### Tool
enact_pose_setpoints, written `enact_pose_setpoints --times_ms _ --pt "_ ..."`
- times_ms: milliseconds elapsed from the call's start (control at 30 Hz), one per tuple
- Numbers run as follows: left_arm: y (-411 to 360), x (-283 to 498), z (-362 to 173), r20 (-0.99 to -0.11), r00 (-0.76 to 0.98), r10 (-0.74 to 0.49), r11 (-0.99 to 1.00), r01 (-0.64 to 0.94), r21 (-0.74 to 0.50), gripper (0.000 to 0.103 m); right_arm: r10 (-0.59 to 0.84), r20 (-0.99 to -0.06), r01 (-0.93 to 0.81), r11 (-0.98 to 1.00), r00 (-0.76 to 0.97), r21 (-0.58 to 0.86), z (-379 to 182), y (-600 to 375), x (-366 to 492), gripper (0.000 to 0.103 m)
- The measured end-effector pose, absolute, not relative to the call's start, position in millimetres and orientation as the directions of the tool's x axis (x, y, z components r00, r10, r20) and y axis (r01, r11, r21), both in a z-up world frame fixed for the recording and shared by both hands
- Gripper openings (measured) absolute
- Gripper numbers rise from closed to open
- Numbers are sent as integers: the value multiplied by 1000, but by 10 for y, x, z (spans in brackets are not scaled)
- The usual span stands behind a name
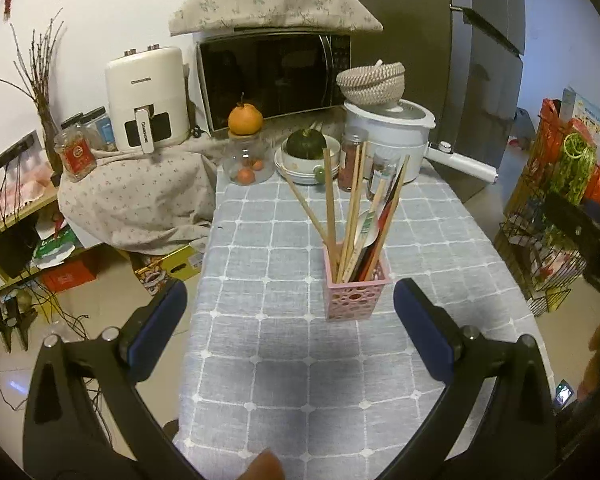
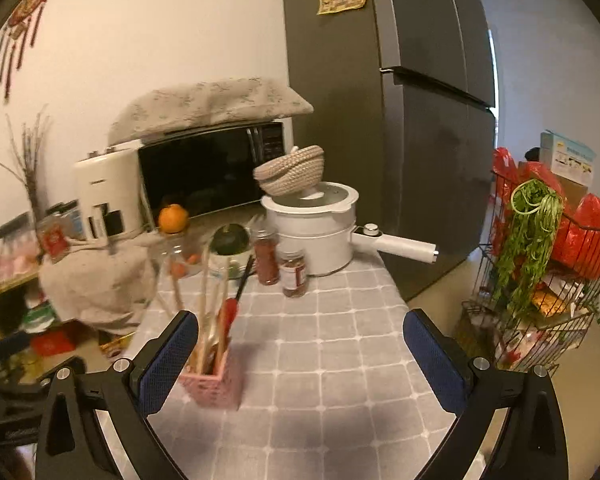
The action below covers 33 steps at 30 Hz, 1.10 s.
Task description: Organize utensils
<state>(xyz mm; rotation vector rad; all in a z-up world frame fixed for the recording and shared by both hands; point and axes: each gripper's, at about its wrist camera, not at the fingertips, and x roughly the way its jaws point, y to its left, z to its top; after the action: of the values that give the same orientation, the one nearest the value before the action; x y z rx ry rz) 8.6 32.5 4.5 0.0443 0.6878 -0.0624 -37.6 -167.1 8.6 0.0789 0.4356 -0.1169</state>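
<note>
pink perforated holder (image 1: 356,294) | upright on tablecloth | chopsticks (image 1: 354,216) fanned inside

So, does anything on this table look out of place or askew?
Mostly no. The pink utensil holder stands upright with chopsticks fanned inside, nothing spilled. One oddity: a woven basket sits tilted on the white pot's lid, and it could slide off.

Utensil holder (image 1: 356,294) mid-table, appliances at the back

Chopsticks (image 1: 353,208) stand in it; behind are spice jars (image 1: 350,158) and pot (image 1: 392,136), microwave (image 1: 272,76) further back, fridge (image 1: 484,60) right.
</note>
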Motion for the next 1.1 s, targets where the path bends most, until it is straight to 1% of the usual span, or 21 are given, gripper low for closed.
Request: enact_pose_setpoints --times_ms 67,300,733,1100 --pt "302 43 60 -627 778 -37 998 64 21 103 -85 -448 108 994 890 26 129 -1657 -429 103" --pt "241 -8 91 -608 794 -31 999 51 16 103 -54 -460 65 998 886 8 185 -1633 -524 103" --pt "203 -26 101 -601 798 -39 998 57 10 103 -61 -482 75 997 874 8 119 -1650 -471 103" --pt "209 -31 117 -597 801 -44 999 54 -1 103 -61 -483 69 998 874 -1 114 -1601 -464 103"
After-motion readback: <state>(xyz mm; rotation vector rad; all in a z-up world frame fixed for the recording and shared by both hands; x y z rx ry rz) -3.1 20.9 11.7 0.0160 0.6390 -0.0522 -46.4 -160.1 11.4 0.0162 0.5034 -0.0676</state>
